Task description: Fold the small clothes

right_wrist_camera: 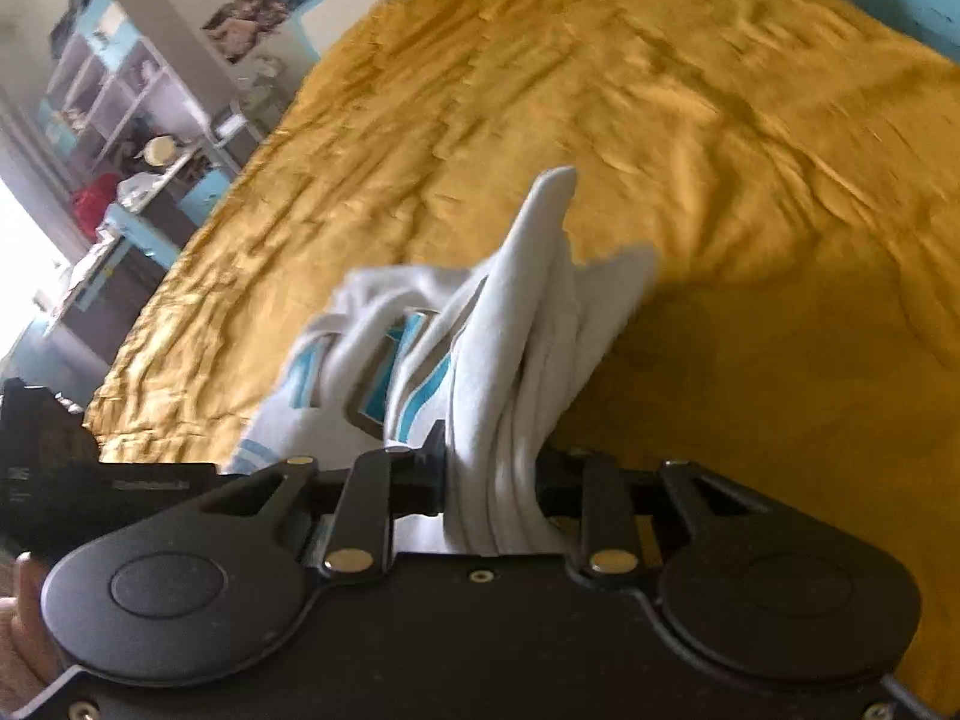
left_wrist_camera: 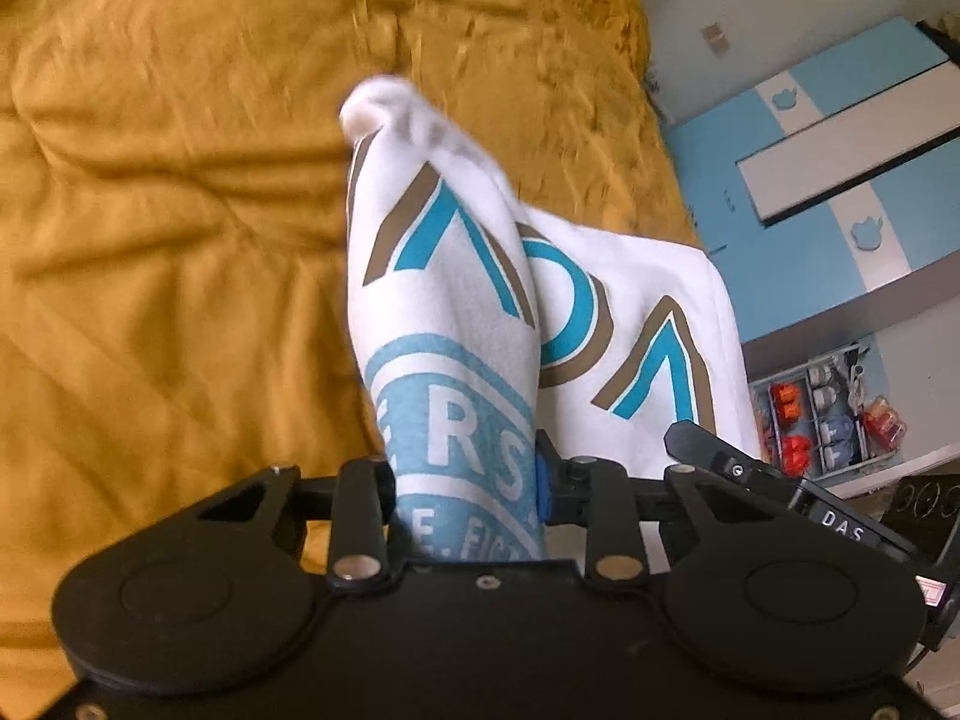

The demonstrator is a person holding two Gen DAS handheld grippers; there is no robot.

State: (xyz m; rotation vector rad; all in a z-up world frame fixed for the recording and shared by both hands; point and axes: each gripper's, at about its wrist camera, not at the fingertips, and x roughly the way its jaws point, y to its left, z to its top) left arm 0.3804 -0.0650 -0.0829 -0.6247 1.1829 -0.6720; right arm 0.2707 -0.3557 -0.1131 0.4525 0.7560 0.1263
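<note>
A small white shirt [left_wrist_camera: 444,300] with blue and tan lettering hangs lifted above the mustard-yellow bedspread [left_wrist_camera: 180,180]. In the left wrist view my left gripper [left_wrist_camera: 468,486] is shut on a bunched fold of it, and the cloth rises in a peak beyond the jaws. In the right wrist view my right gripper [right_wrist_camera: 492,480] is shut on another gathered edge of the white shirt [right_wrist_camera: 516,324], with several layers pinched between the jaws. The shirt spans between the two grippers. The fingertips are hidden by the cloth.
The yellow bedspread [right_wrist_camera: 720,150] fills most of both views. A blue and white wardrobe [left_wrist_camera: 840,168] and a small rack of jars [left_wrist_camera: 822,414] stand beyond the bed edge. Shelves [right_wrist_camera: 120,96] with clutter line the far wall in the right wrist view.
</note>
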